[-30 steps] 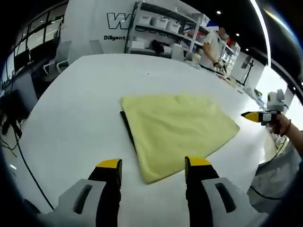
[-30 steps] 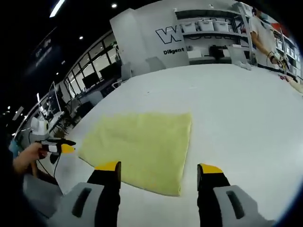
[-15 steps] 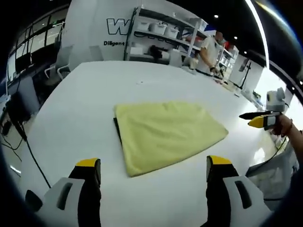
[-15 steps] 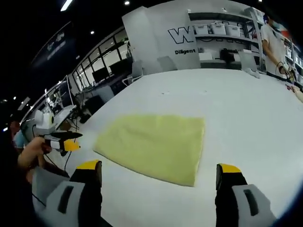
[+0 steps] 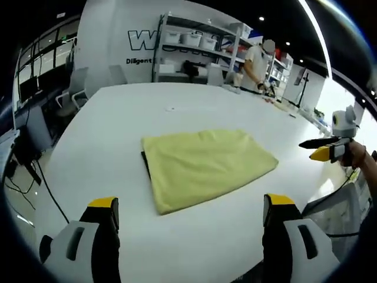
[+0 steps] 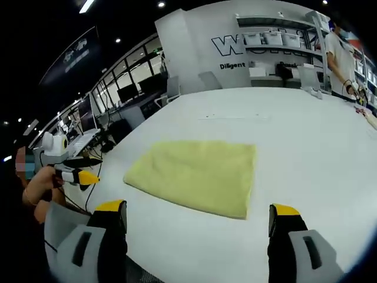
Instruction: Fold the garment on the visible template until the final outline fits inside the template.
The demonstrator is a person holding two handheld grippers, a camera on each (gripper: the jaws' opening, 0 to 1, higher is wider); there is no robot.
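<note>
Here we list one folded yellow garment (image 5: 206,167), lying flat mid-way on the white table (image 5: 106,130) over a dark template (image 5: 145,164) edge: soft, light, limp, best pinched at corners. Left gripper (image 5: 189,207) and right gripper (image 6: 197,213) stand spread wide, empty.

My left gripper (image 5: 187,207) and right gripper (image 6: 197,211) both have grey bodies, black jaws and yellow tips.
</note>
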